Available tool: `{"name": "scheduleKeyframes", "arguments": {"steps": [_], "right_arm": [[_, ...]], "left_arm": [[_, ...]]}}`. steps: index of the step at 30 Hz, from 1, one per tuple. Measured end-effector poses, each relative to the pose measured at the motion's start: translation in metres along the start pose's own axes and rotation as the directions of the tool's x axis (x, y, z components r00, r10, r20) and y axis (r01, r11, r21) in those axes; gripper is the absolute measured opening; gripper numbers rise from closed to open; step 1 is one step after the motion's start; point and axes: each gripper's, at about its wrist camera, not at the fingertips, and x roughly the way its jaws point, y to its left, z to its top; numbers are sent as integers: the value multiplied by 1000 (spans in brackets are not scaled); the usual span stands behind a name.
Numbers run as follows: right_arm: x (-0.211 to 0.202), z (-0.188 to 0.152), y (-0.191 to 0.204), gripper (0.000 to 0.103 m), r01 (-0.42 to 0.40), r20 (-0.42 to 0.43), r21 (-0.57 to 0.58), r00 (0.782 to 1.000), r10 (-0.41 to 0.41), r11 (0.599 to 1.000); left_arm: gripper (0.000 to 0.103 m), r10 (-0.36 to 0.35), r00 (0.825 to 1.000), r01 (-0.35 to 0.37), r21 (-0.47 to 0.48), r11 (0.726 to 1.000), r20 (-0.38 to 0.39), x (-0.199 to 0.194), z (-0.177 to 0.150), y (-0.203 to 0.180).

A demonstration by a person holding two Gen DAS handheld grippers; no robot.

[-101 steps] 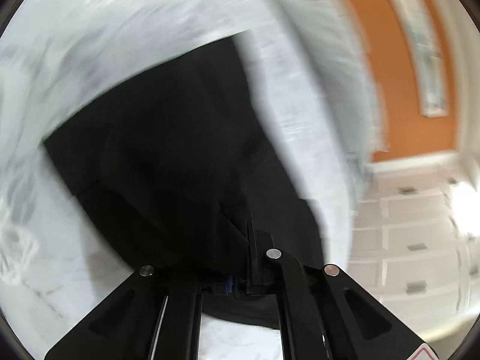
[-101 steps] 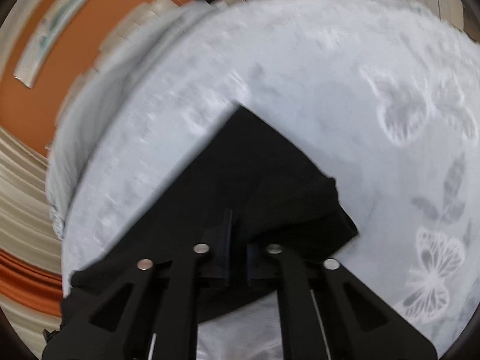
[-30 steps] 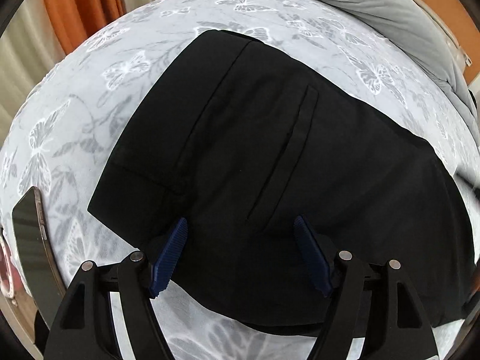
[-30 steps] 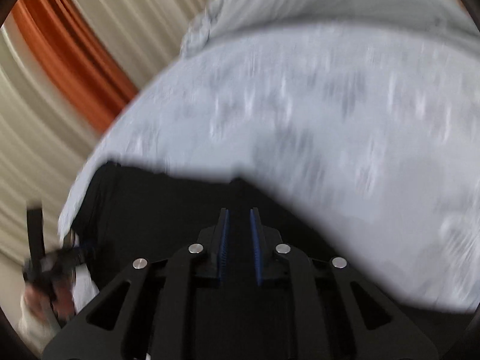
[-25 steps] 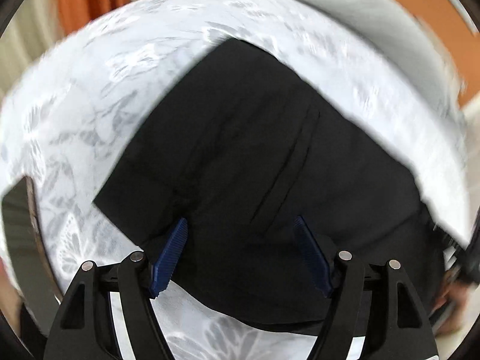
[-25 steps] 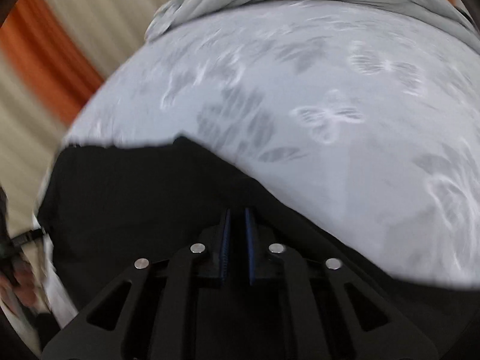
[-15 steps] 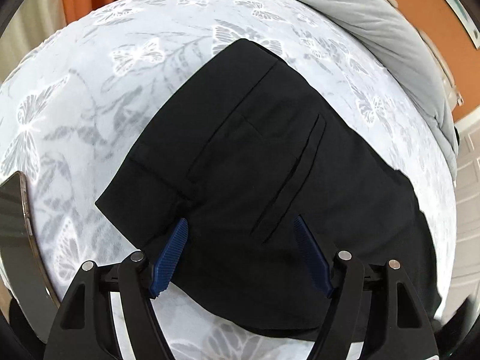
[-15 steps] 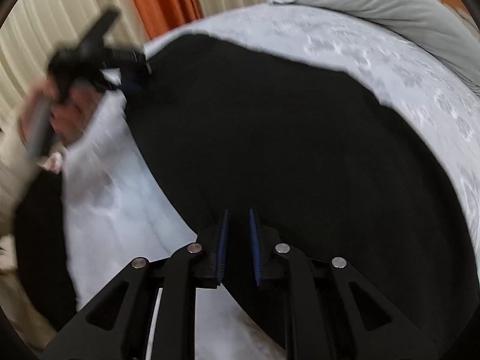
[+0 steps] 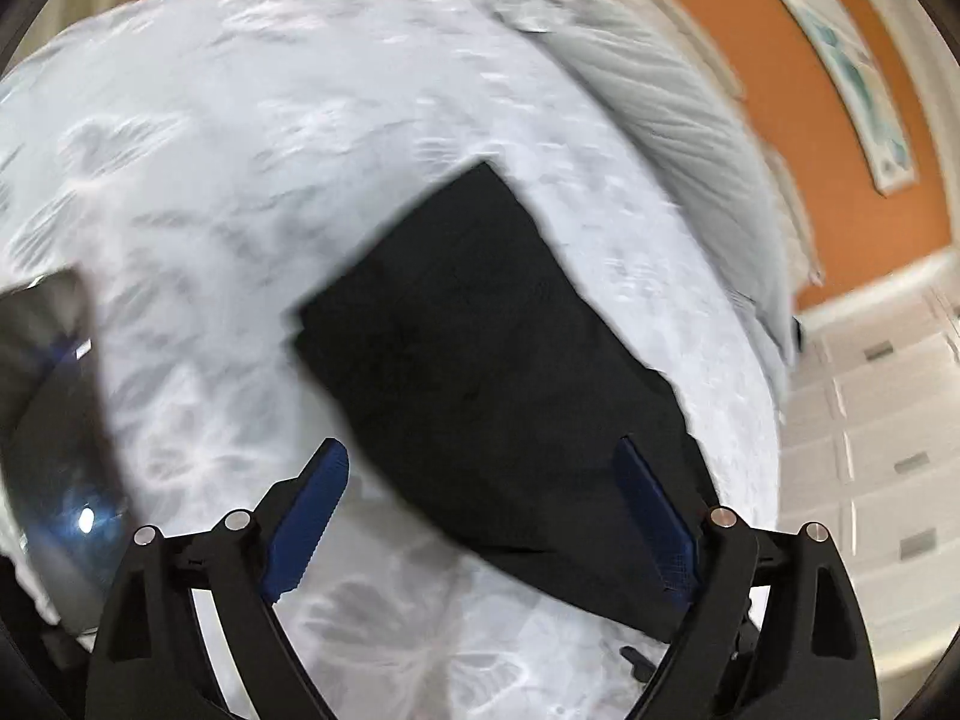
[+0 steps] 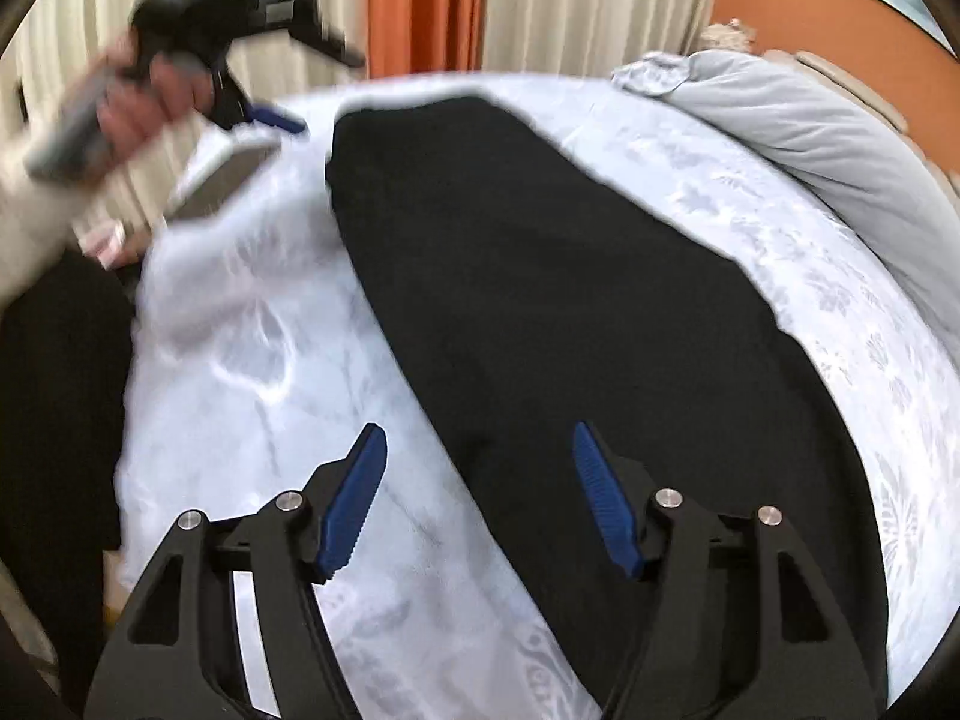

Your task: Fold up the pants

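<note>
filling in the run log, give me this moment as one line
stage: fold pants | black fabric pants: flat on white butterfly-print bedspread | left gripper: open, empty | right gripper: open, empty

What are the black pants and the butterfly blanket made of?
The pants look like smooth, matte woven cloth, probably a dress-trouser fabric: flat black, no shine. The blanket looks like soft printed cotton or a similar cloth, pale with grey-white butterflies. Motion blur hides the weave, so both are guesses.
</note>
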Motion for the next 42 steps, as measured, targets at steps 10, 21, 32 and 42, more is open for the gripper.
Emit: {"name": "scheduleKeyframes", "arguments": {"steps": [10, 21, 32, 42], "right_arm": [[17, -5, -33, 10, -65, -5, 167, 998, 67, 984], [-97, 69, -55, 1, 534, 250, -2, 819, -517, 845], [-50, -50, -48, 33, 187, -27, 159, 982, -185, 969], [-52, -65, -86, 45, 222, -2, 213, 974, -227, 951]], "left_arm": [[44, -156, 986, 141, -223, 965, -54, 35, 35, 22], [6, -305, 937, 286, 128, 950, 171, -26, 58, -80], [29, -127, 992, 127, 11, 992, -5, 43, 14, 31], [62, 37, 997, -35, 23, 999, -73, 59, 25, -2]]}}
